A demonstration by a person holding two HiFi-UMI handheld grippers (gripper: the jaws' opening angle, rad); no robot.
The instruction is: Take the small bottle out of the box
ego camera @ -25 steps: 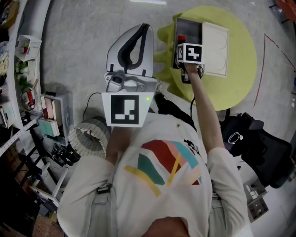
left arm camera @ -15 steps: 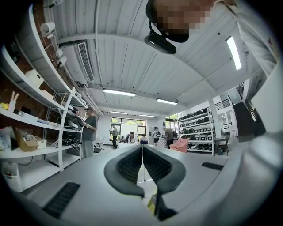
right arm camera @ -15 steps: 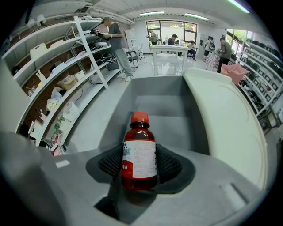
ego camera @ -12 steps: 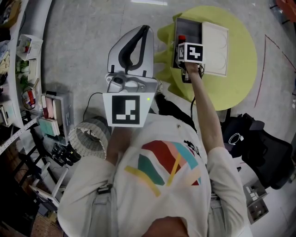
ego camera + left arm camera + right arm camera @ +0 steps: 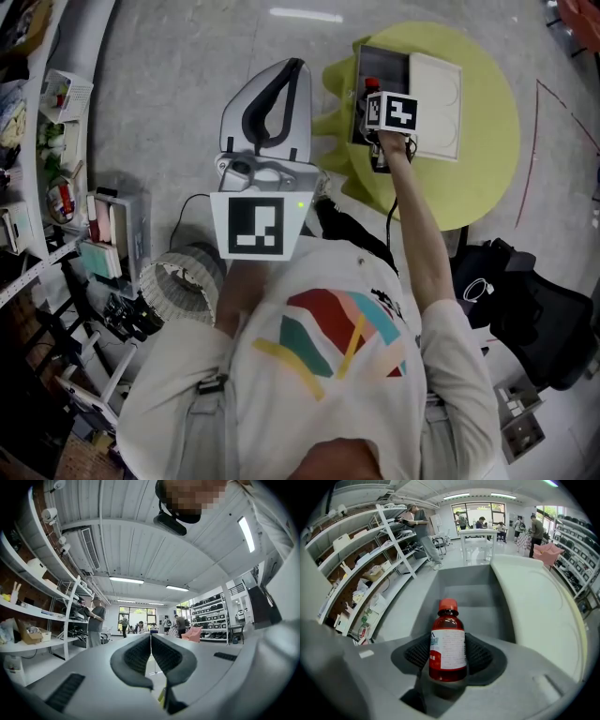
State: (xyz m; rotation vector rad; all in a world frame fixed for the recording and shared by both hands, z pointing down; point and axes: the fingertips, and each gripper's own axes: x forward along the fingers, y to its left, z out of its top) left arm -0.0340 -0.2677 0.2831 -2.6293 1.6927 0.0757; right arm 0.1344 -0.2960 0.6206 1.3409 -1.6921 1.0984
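A small bottle (image 5: 447,641) of red liquid, with a red cap and a white label, stands upright between the pads of my right gripper (image 5: 448,657), which is shut on its lower half. Behind it lies the open grey box (image 5: 461,595) with its white lid (image 5: 532,606) folded out to the right. In the head view the right gripper (image 5: 372,101) hangs over the box (image 5: 386,64) on the table, and only the red cap of the bottle (image 5: 369,85) shows. My left gripper (image 5: 292,64) is held near the chest, its pads (image 5: 136,656) shut and empty.
The box sits on a round yellow-green table (image 5: 487,159). A woven basket (image 5: 178,277) and shelving (image 5: 56,187) are at the left, and a black bag (image 5: 511,291) lies on the floor at the right. People stand by distant shelves (image 5: 419,524).
The head view has shifted slightly. The right gripper keeps the bottle over the box, almost in the same place. The left gripper has not moved.
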